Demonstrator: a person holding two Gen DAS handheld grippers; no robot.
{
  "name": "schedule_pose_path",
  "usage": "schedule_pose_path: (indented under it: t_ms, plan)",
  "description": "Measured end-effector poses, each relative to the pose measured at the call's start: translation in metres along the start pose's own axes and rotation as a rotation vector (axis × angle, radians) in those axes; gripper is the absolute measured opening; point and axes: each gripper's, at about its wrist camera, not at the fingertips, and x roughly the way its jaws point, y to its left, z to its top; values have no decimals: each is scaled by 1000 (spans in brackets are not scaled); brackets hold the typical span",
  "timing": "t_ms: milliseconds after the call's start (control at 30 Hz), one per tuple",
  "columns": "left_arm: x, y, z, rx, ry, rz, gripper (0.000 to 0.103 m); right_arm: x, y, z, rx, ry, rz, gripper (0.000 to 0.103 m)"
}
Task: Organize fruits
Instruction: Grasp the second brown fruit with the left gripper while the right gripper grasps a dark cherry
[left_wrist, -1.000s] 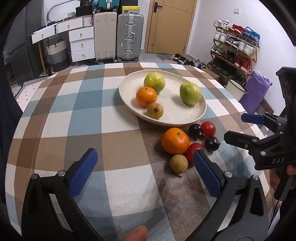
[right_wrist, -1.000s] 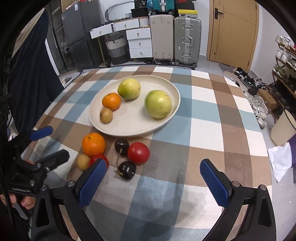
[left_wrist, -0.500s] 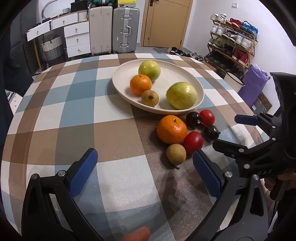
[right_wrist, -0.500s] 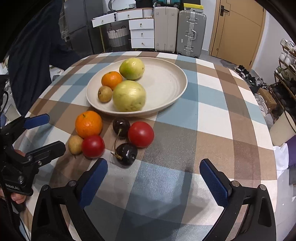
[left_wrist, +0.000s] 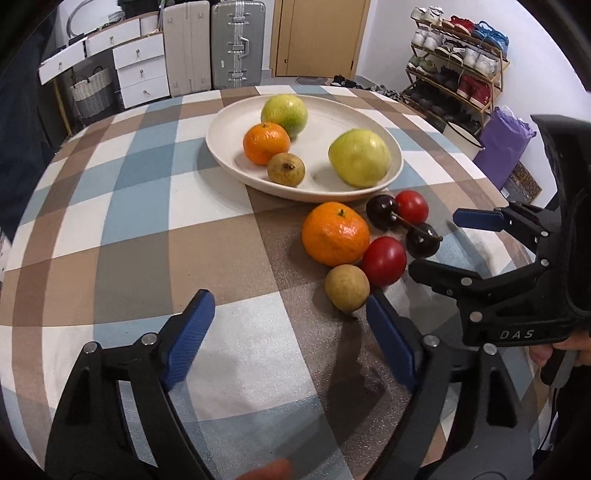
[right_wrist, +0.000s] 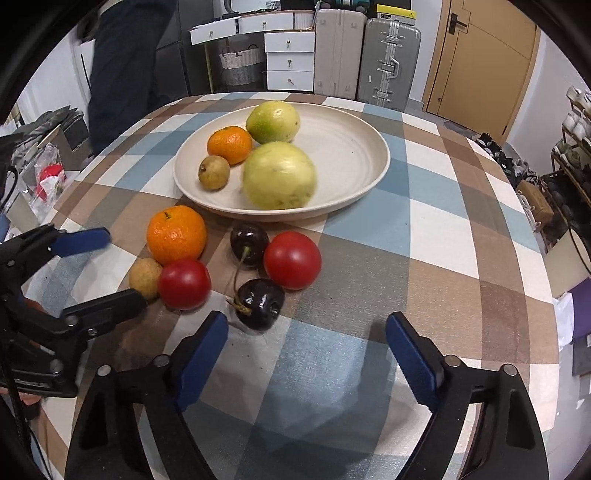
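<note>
Six loose fruits lie on the checked surface (left_wrist: 140, 229) just in front of the plate (left_wrist: 225, 122): an orange (left_wrist: 335, 238), a small tan fruit (left_wrist: 346, 287), two red tomatoes (right_wrist: 292, 260) (right_wrist: 184, 283) and two dark cherries (right_wrist: 249, 240) (right_wrist: 260, 303). Plate holds four: a green-yellow fruit (left_wrist: 284, 114) at the back, a smaller orange (left_wrist: 266, 143), a small brown fruit (left_wrist: 286, 169) and a large pale green fruit (left_wrist: 359, 157) near the front rim. Left tool (left_wrist: 290, 334) spread wide, holding nothing, low over the surface; the tan fruit sits just ahead of its right finger (left_wrist: 391, 341), close to the pad tip, contact cannot be told; the orange and nearer tomato lie just beyond. Right tool (right_wrist: 306, 354) also spread wide and holding nothing; the nearer cherry lies just ahead of its left finger (right_wrist: 201, 354), with the tomatoes further on. Each tool shows in the other's view, both angled inward toward the loose cluster from opposite sides. Left tool in the right wrist view has one fingertip (right_wrist: 122, 299) beside the tan fruit and the other (right_wrist: 83, 236) left of the orange.
</note>
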Motion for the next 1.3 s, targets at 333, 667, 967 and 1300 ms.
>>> schedule_pose_path:
  t_ms: [333,667,967,1300]
  plan:
    - [1,-4,0,29,-16,-29,64,-1,10,3,-32,-18,24,72]
    - [-1,-2,0,18,-25,-85,25,-3,13,1,-22,-24,39,67]
    - [-8,4,1,-13,-56,-109,25,-5,13,-1,-14,-24,55,62]
    - [-15,8,2,-31,-77,-98,25,-5,15,1,-10,-30,65,51]
